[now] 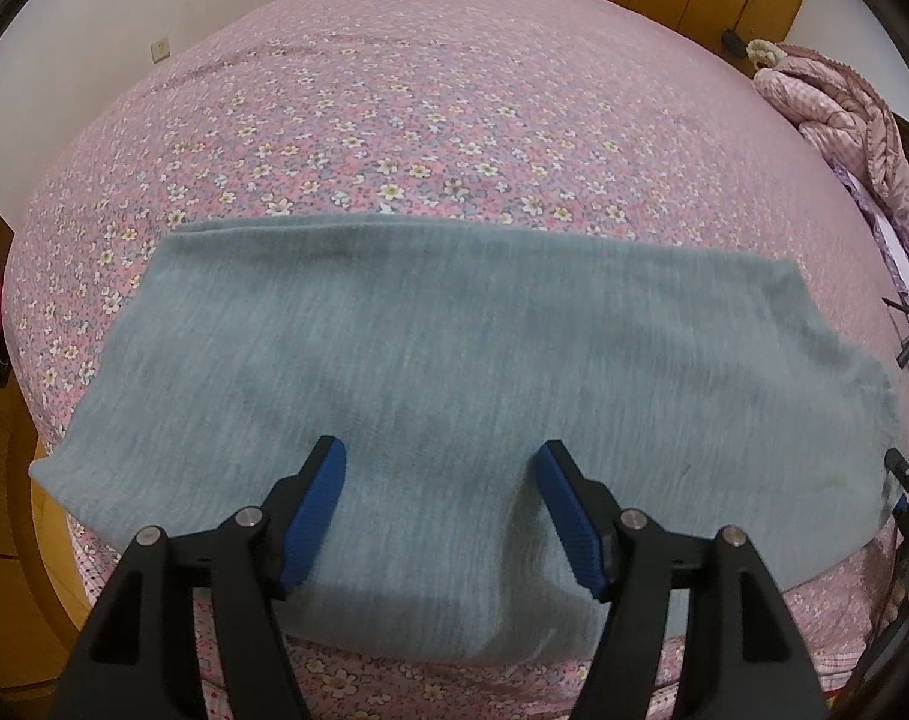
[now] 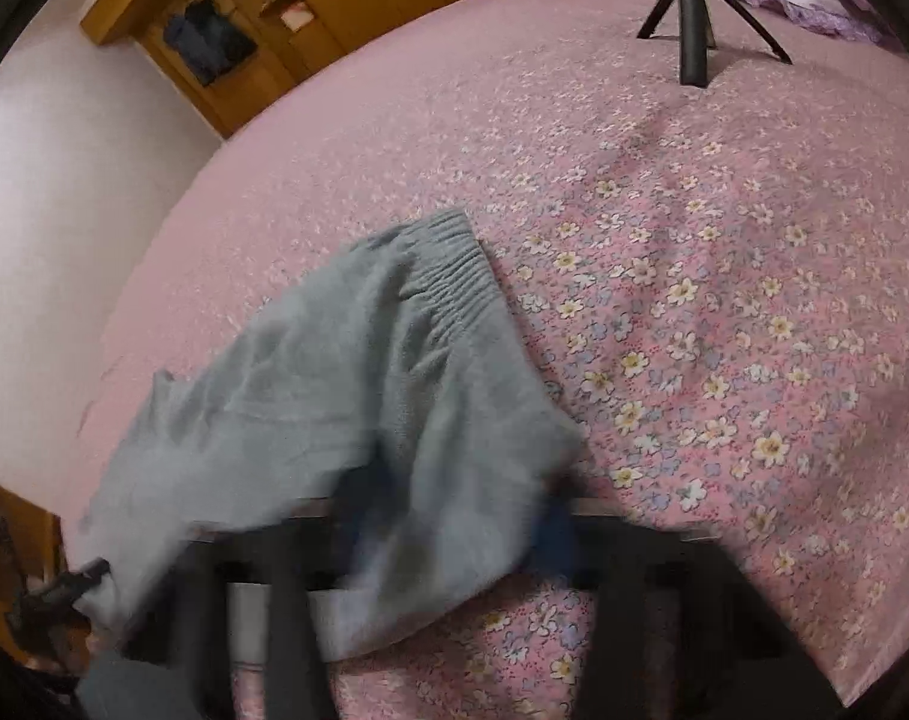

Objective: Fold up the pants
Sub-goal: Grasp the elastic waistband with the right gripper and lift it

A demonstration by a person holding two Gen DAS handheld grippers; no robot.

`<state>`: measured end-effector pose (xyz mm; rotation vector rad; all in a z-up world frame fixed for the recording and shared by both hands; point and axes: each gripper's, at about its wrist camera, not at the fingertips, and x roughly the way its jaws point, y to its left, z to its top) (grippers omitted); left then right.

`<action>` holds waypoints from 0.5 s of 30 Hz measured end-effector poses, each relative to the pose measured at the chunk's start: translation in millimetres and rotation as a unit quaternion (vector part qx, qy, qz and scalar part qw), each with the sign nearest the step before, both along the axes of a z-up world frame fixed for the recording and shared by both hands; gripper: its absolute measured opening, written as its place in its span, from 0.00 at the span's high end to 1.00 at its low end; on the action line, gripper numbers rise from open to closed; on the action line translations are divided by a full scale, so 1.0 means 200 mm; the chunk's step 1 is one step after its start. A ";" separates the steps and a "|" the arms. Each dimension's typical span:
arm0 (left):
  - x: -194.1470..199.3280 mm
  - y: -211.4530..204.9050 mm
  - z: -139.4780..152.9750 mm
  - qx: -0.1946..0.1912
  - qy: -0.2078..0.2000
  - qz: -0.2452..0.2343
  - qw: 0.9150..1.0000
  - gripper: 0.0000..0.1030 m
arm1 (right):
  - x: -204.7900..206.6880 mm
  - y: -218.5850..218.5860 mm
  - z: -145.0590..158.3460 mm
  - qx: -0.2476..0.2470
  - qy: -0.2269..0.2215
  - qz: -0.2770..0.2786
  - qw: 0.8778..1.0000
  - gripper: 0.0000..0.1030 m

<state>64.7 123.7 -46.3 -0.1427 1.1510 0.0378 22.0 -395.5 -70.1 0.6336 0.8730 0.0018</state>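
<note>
Left gripper (image 1: 439,462) spread above grey pants (image 1: 454,360); no readable writing.

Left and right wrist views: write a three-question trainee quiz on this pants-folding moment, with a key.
1. True or false: the left gripper is clamped on the grey pants.
2. Which part of the pants shows in the right wrist view? A) a zip fly B) the elastic waistband C) a belt
3. Fill in: a black ______ stands on the floral bedspread.

Key: 1 false, its jaws stand open over the cloth; 2 B; 3 tripod.
</note>
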 end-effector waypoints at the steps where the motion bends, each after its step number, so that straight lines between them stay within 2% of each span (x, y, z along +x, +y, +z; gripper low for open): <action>1: 0.00 0.00 0.00 -0.001 0.000 0.000 1.000 0.32 | -0.01 0.00 0.01 0.001 -0.009 -0.001 1.000 0.69; 4: 0.00 0.01 0.00 -0.009 0.000 0.003 1.000 0.32 | 0.02 0.02 0.00 -0.018 0.001 0.004 1.000 0.68; 6: -0.01 0.01 0.00 -0.008 0.000 0.003 1.000 0.32 | 0.05 0.01 -0.06 0.004 0.016 -0.006 1.000 0.68; 11: -0.02 0.01 0.00 -0.002 -0.002 -0.002 1.000 0.32 | 0.07 -0.02 -0.07 0.019 0.009 -0.010 1.000 0.68; 15: -0.02 0.01 0.00 -0.004 -0.003 -0.002 1.000 0.32 | 0.11 -0.08 -0.08 0.056 -0.003 -0.024 0.998 0.67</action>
